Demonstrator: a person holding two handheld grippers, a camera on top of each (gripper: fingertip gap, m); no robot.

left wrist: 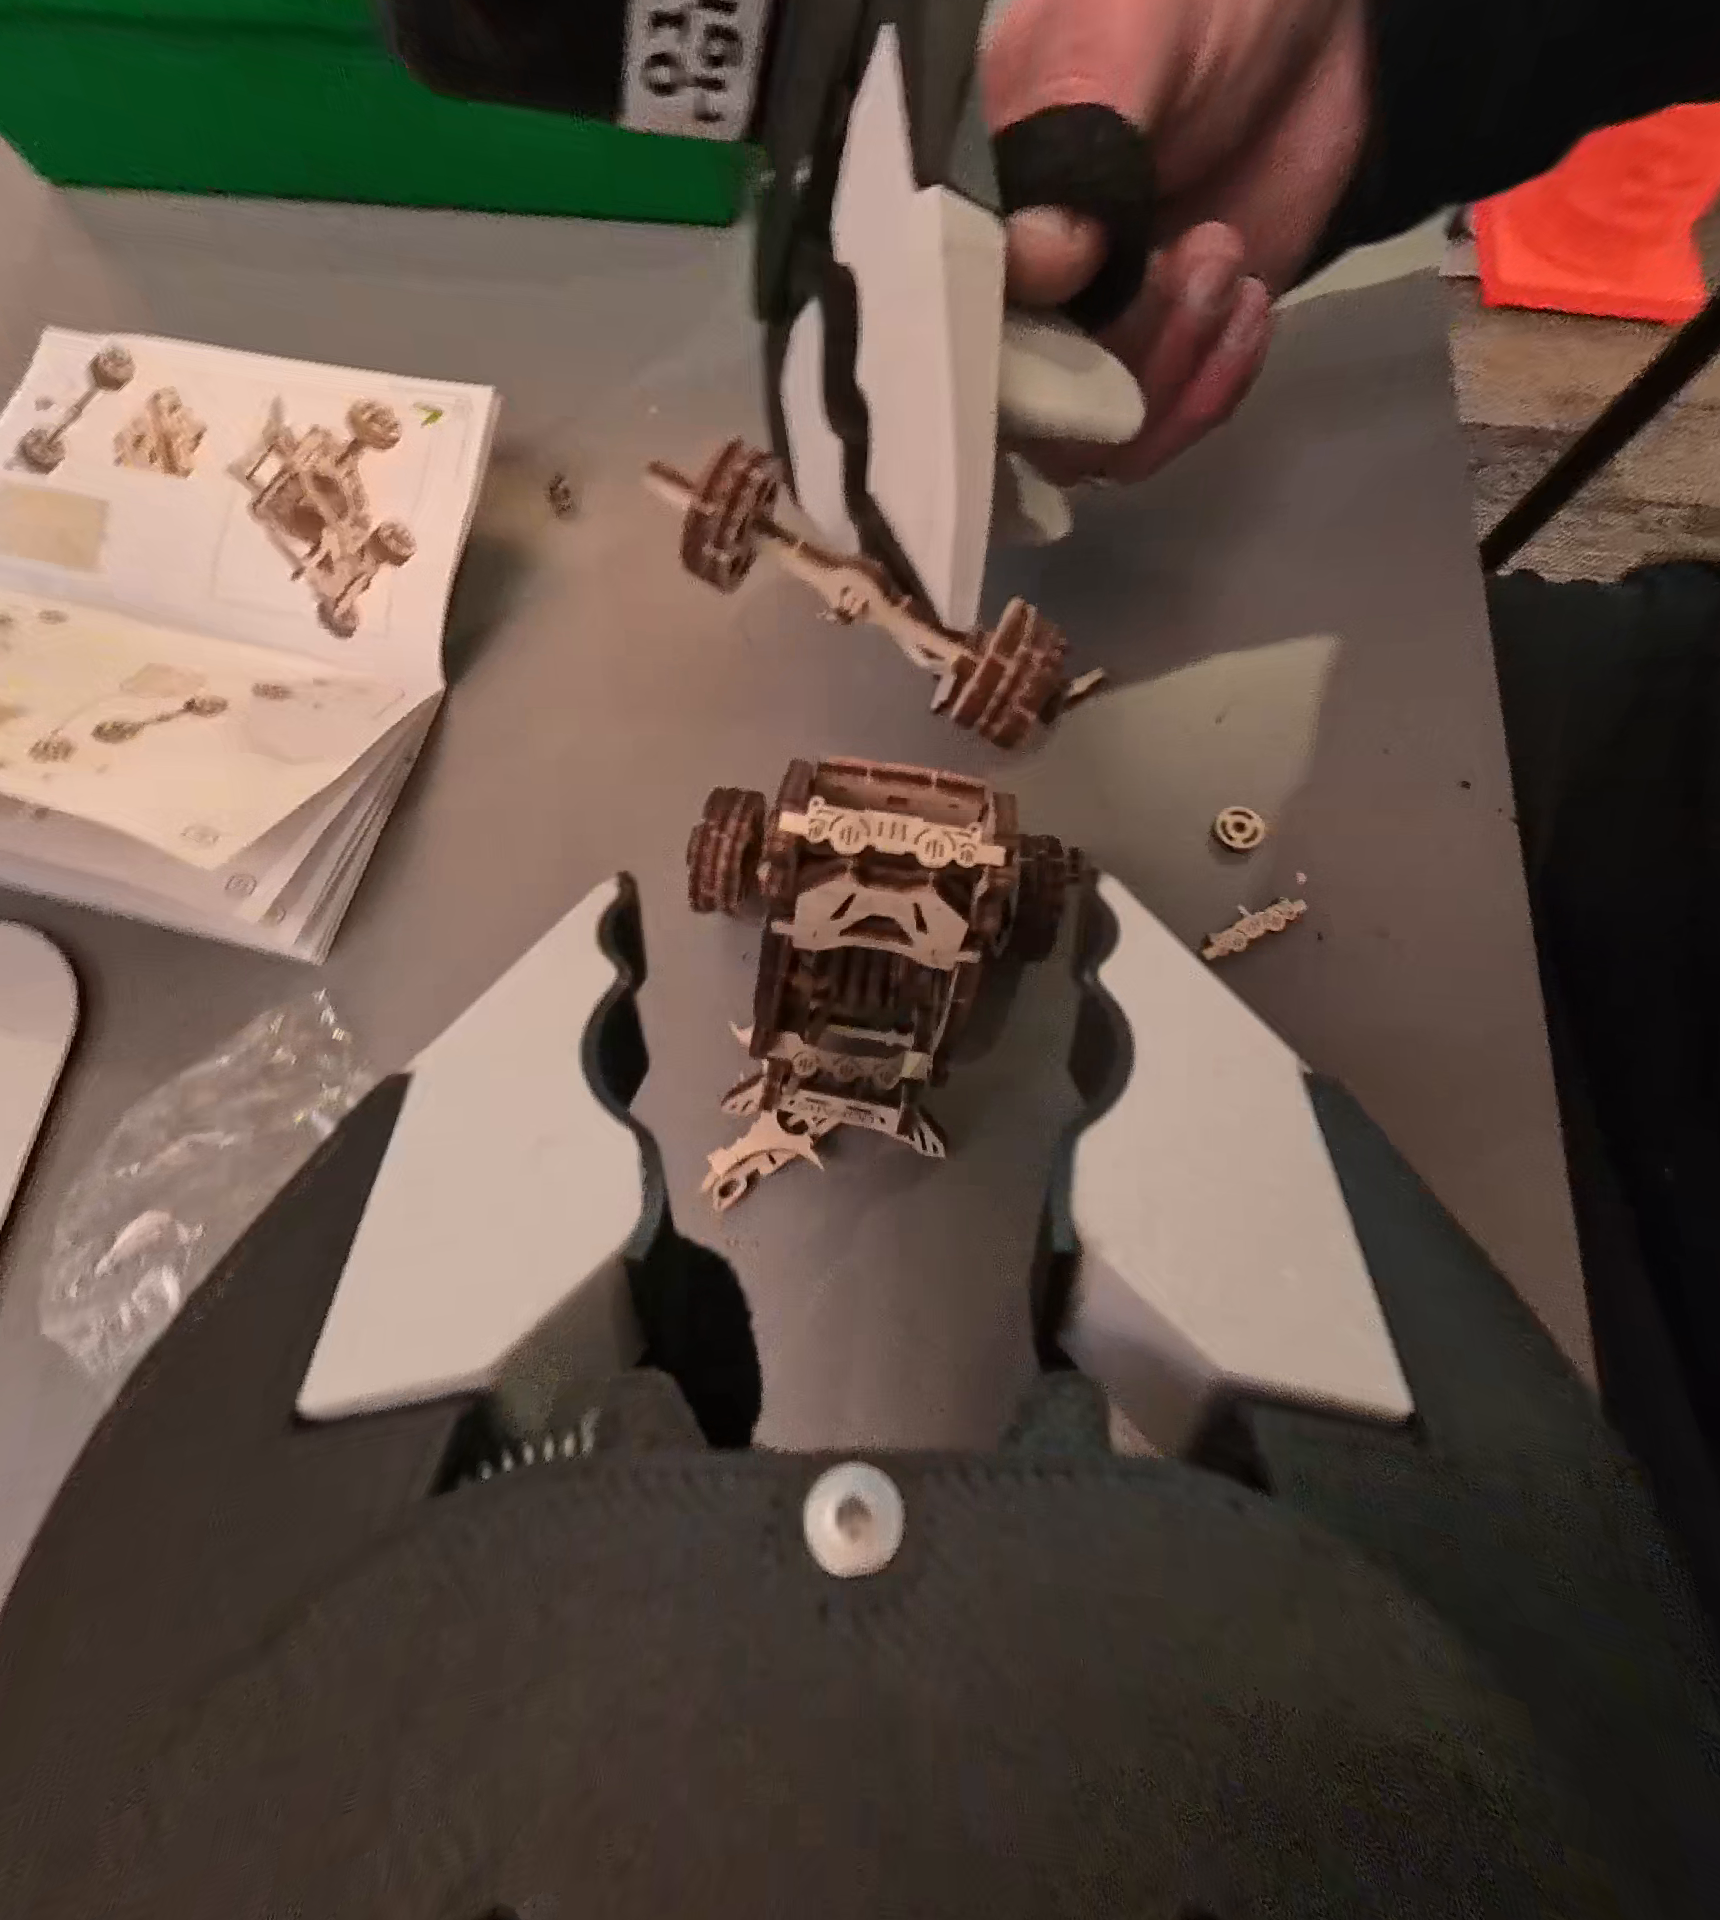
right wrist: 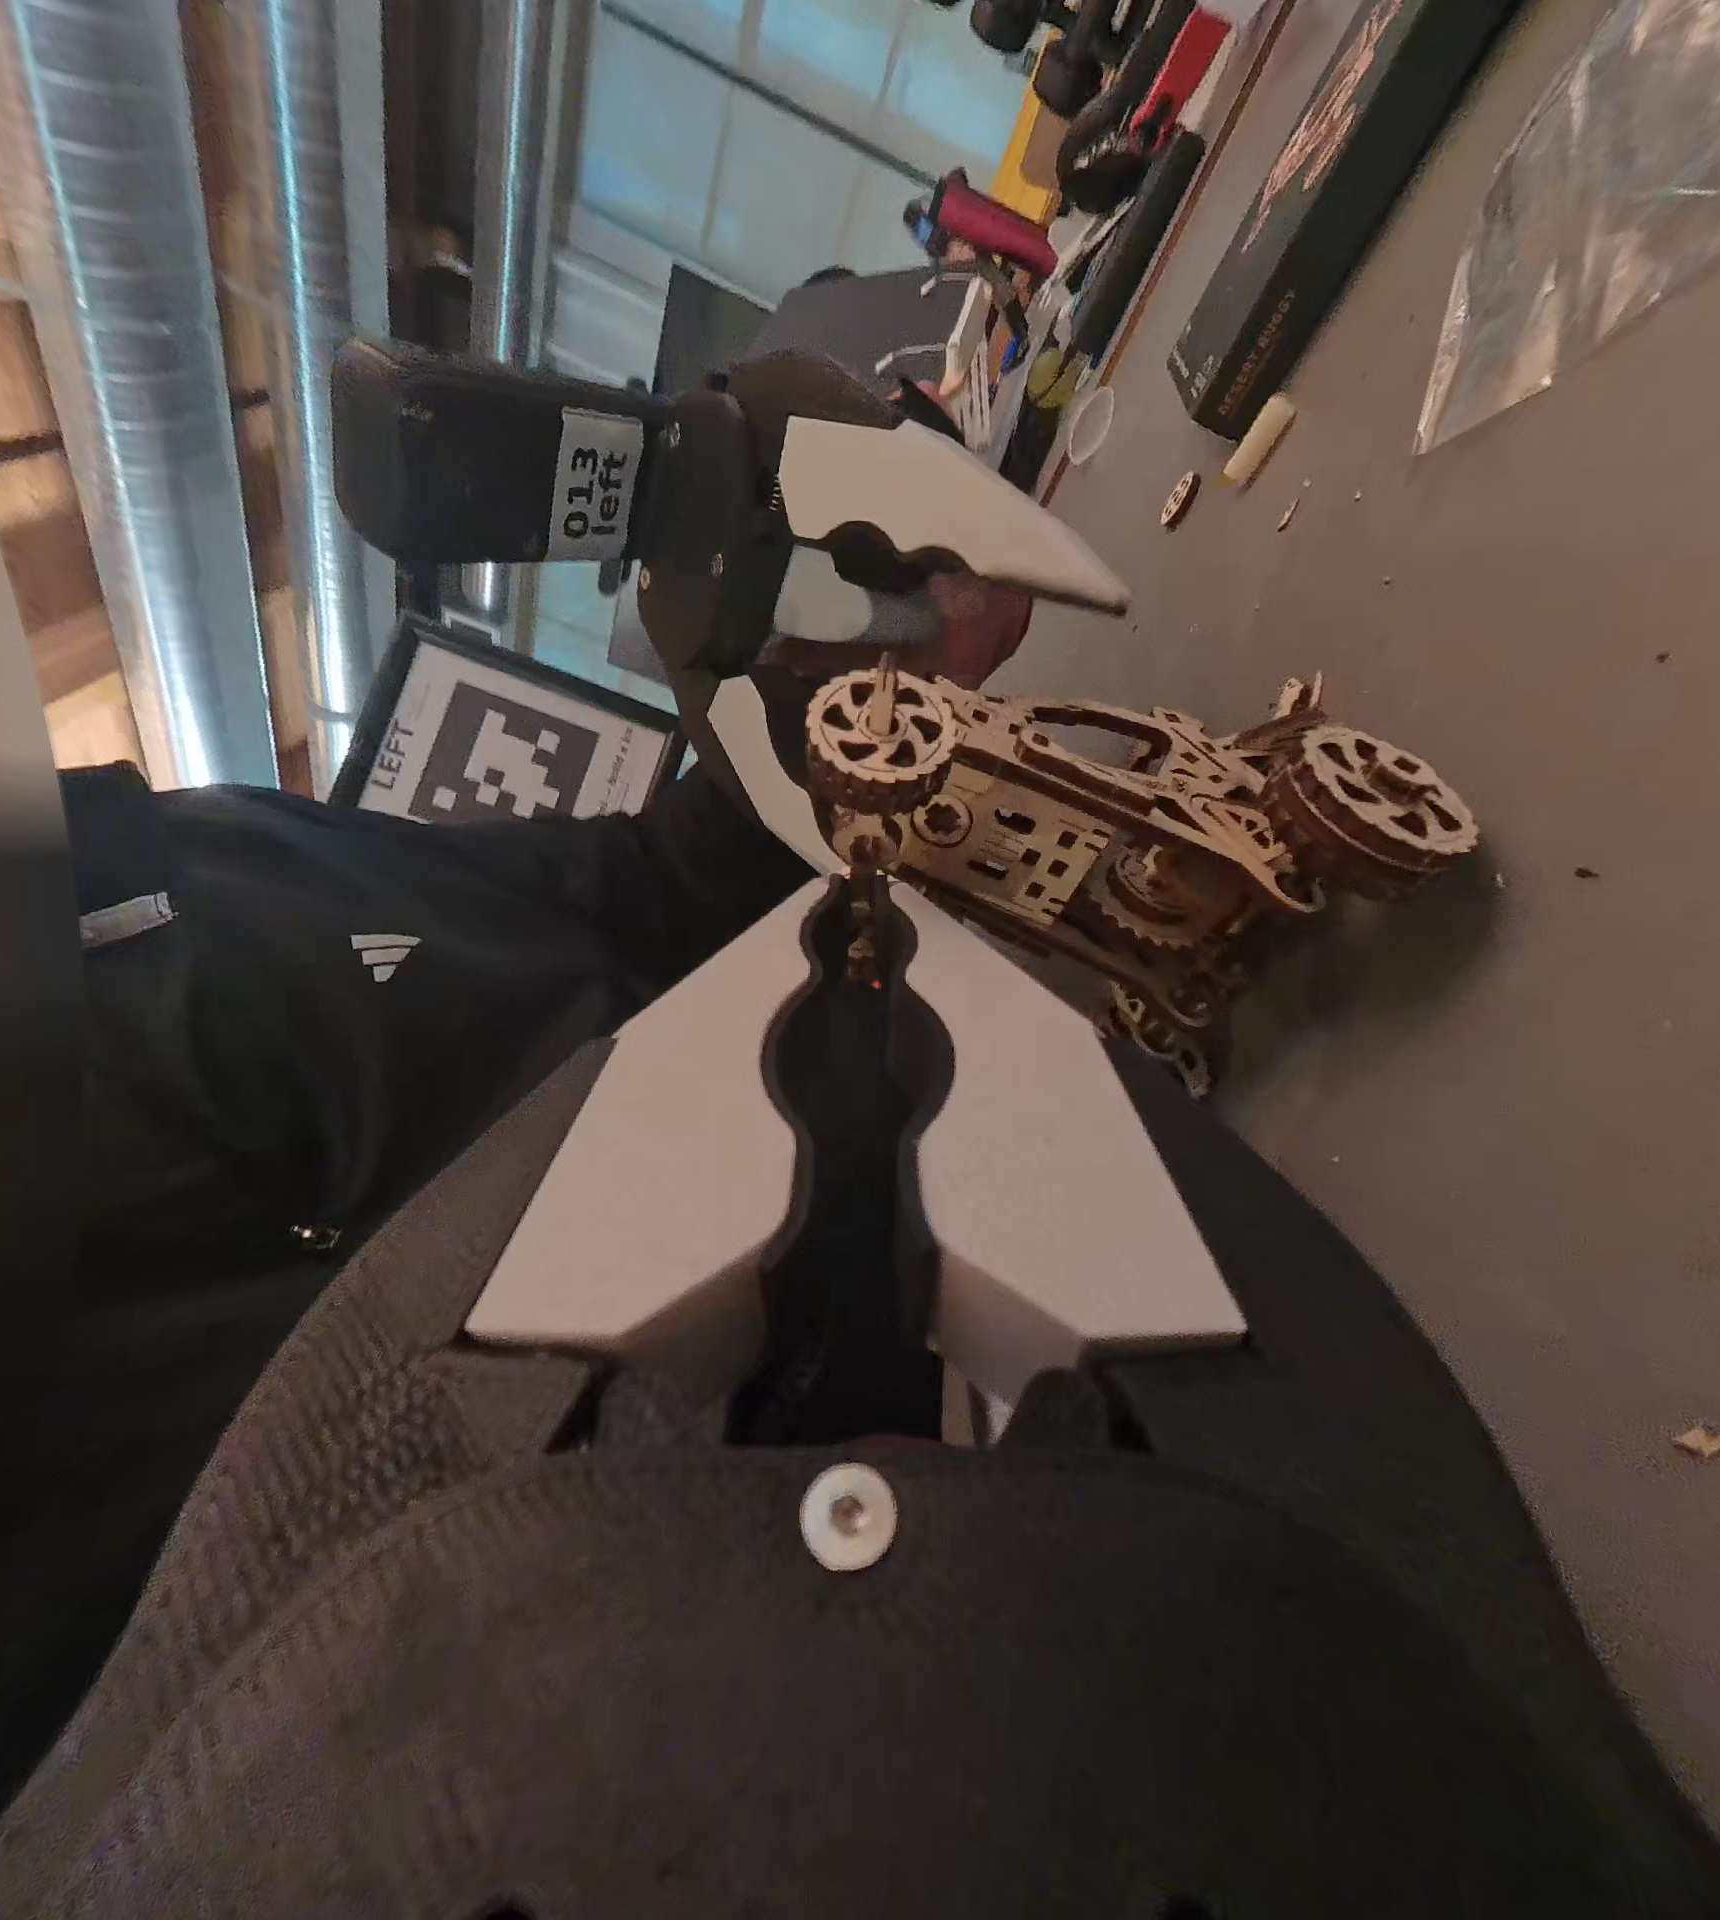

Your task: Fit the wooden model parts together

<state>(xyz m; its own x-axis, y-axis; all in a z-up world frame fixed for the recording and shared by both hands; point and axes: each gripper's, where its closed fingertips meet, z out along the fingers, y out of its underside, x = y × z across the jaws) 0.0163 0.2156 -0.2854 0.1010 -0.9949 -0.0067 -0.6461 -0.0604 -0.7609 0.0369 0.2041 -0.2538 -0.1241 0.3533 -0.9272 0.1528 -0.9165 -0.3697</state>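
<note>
In the left wrist view, the left gripper (left wrist: 856,935) is hanging over a grey table (left wrist: 544,686) with its fingers spread wide, holding nothing. The wooden buggy body (left wrist: 856,956) is standing on the table between the fingertips, clear of both. Beyond it, the right gripper (left wrist: 923,603) is coming down with its fingers pinched on the wheel axle (left wrist: 861,613), a wooden rod with a wheel at each end, held by a person's hand (left wrist: 1147,239). A white tag bearing printed characters is showing on that gripper's dark body. An open instruction booklet (left wrist: 181,623) with pictures of the model is lying to the left, near a crumpled clear bag (left wrist: 201,1164). A small wooden ring (left wrist: 1238,828) and a wooden strip (left wrist: 1251,920) are lying to the right, close to the table's edge. A green box (left wrist: 316,94) is closing off the far side.

In the right wrist view, the scene is appearing turned sideways. The right gripper (right wrist: 861,914) is gripping the axle's thin rod at its fingertips, one wheel showing just beyond them. The buggy body (right wrist: 1147,831) is sitting just behind that wheel. The left gripper (right wrist: 939,665), fingers apart, is wearing a lettered tag. A dark lettered box (right wrist: 1292,218) is lying farther off; open grey tabletop is stretching beside the model.
</note>
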